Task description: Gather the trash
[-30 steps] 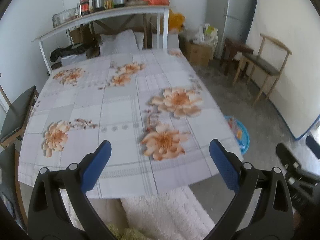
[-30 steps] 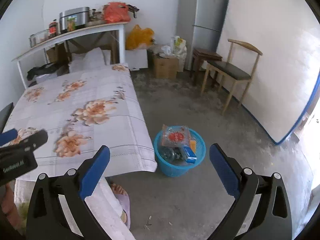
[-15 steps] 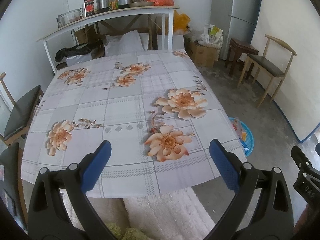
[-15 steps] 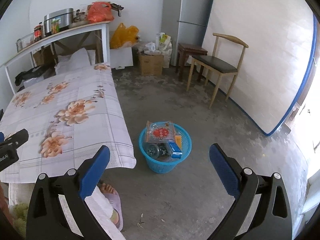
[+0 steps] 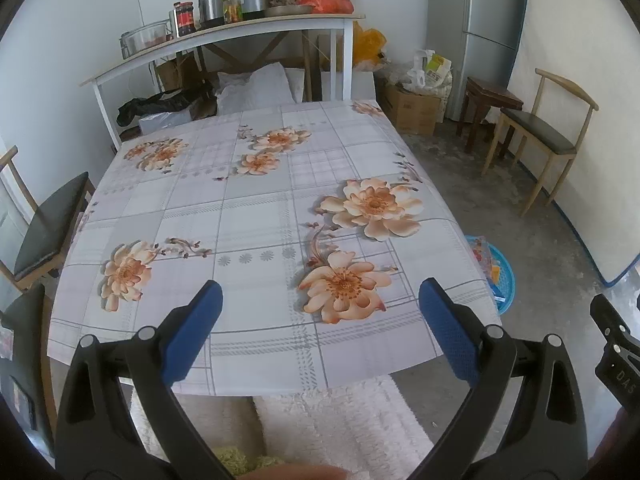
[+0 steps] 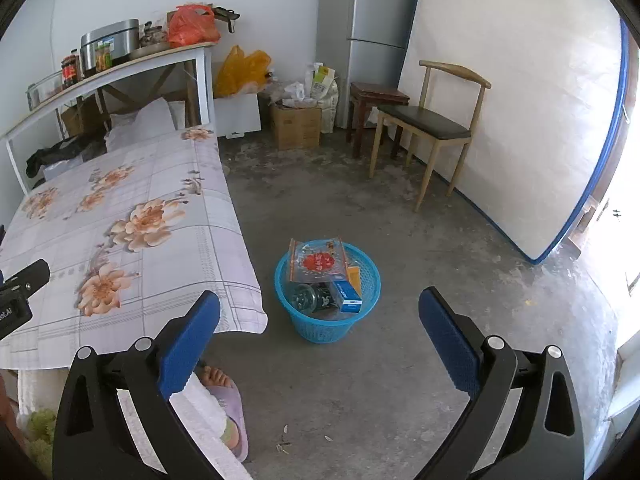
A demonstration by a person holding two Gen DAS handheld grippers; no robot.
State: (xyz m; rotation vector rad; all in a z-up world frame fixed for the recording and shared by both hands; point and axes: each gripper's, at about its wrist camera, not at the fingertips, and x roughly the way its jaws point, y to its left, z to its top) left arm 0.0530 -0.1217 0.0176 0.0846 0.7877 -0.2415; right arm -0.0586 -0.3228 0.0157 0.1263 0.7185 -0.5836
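the left tool hung spread wide and gripping nothing, its blue textured pads on black plastic arms, above the near edge of the desk, whose smooth cloth bore a grey check and printed peach flowers. the right tool was likewise spread apart and bare, held over the rough, stained concrete floor. the trash sat in a round blue plastic basket with a perforated wall, standing on the floor just beside the desk's right edge: a flat clear packet with a red round print leaned across the top, a blue rectangular box and an orange piece lay under it, and a dark crumpled thing lay at the bottom, too small to tell. a foot in a pale purple slipper showed at the desk's corner. a wooden chair with a dark padded seat stood by a tall white panel edged in blue.
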